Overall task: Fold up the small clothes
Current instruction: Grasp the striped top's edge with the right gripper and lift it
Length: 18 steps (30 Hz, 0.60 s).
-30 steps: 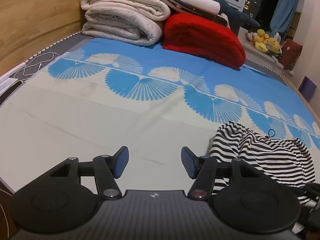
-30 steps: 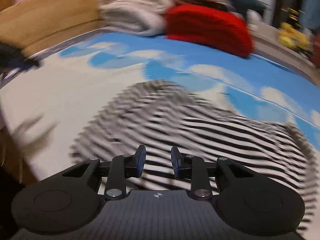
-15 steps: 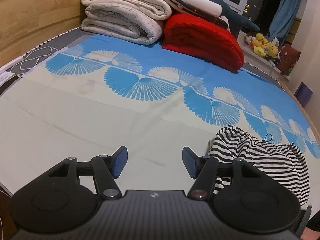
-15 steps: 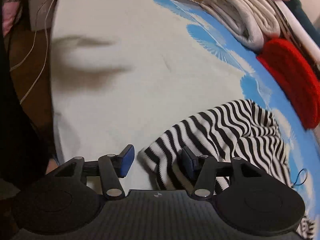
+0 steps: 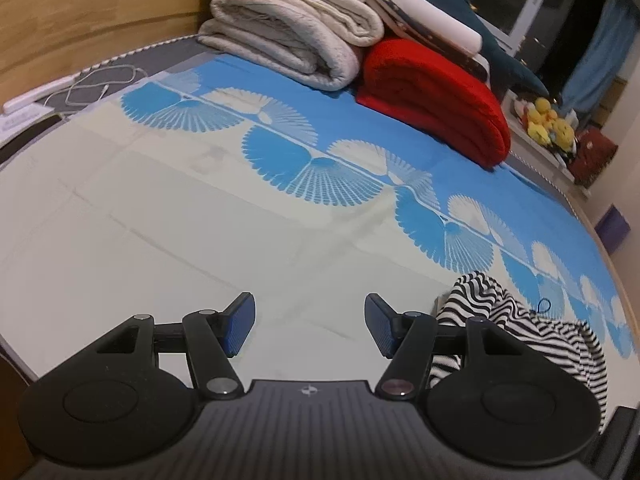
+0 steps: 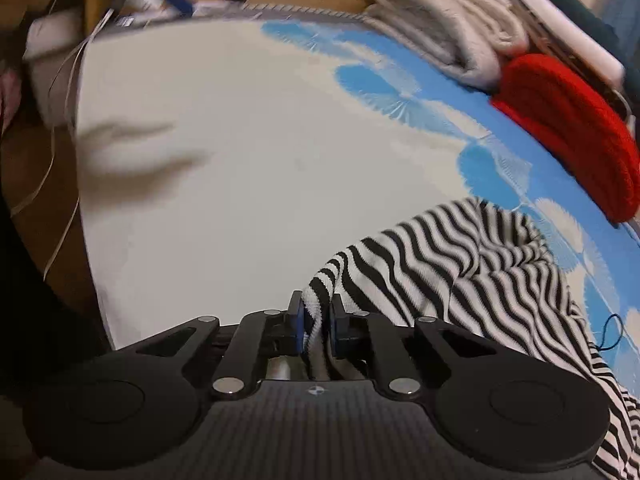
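A black-and-white striped garment lies crumpled on the bed sheet. My right gripper is shut on a corner of its near edge, the cloth bunched between the blue pads. In the left wrist view the same garment sits at the lower right, partly hidden behind the gripper body. My left gripper is open and empty above the bare cream part of the sheet, to the left of the garment.
Folded cream blankets and a red folded blanket are stacked at the far side of the bed. A white cable lies at the far left. The bed's near left edge drops to the floor. Plush toys sit beyond.
My right gripper has closed on the garment's near corner; half a second ago its jaws stood open around it. The left gripper has stayed open, its view shifting slightly.
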Available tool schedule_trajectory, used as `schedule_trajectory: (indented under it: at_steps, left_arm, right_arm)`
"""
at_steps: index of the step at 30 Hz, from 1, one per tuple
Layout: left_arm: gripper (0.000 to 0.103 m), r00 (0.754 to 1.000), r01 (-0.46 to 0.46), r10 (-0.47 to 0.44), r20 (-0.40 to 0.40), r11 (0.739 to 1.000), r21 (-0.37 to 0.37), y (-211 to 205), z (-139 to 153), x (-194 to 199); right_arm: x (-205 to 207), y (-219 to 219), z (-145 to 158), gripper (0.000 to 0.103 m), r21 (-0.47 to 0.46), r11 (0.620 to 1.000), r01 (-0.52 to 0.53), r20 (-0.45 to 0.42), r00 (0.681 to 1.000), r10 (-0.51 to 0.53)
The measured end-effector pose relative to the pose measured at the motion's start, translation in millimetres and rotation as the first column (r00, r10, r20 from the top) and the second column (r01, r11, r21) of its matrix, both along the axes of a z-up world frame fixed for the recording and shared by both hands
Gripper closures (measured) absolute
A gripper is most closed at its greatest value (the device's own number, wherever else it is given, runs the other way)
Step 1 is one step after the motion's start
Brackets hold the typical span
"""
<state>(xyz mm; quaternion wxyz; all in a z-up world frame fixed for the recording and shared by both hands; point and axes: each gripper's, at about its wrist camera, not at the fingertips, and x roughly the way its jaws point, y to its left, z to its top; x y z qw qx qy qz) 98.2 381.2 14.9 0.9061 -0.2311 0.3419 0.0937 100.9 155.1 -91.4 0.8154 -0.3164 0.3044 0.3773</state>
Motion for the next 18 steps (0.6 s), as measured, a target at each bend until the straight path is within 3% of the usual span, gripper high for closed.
schedule_trajectory:
  at_steps: [3,5,8,13,16,18]
  left_arm:
    - [0.037,1.0,-0.013,0.013,-0.021,1.0,0.014,2.4,-2.5,2.8]
    - [0.037,0.999,-0.017,0.017,-0.036,1.0,0.011,2.5,-4.6,4.8]
    - [0.037,0.998,-0.042,0.04,-0.046,0.998,-0.038,2.7,-6.3,4.8]
    - [0.037,0.997,-0.076,0.075,-0.01,0.992,-0.105,-7.6,3.4,0.3]
    - [0.037,0.998,-0.066,0.068,0.012,0.989,-0.136,-23.5,10.7,5.9]
    - [0.037,0.999,-0.049,0.051,0.013,0.989,-0.139,-38.6,13.9,13.3]
  right_arm:
    - [-0.7,17.6,18.3,0.092,0.078,0.996,0.045,0.017,0.999,-0.047]
    - [5.5,23.3,30.9,0.092,0.171,0.979,0.114,-0.039,0.993,-0.109]
    - [9.4,24.7,34.9,0.092,0.227,0.954,0.195,-0.117,0.978,-0.172]
    - [8.1,2.6,47.2,0.092,0.298,0.914,0.275,-0.173,0.957,-0.232]
    - [11.7,-26.9,70.6,0.093,0.374,0.869,0.323,-0.183,0.945,-0.273]
    - [16.6,-58.2,90.2,0.093,0.444,0.816,0.37,-0.2,0.929,-0.313]
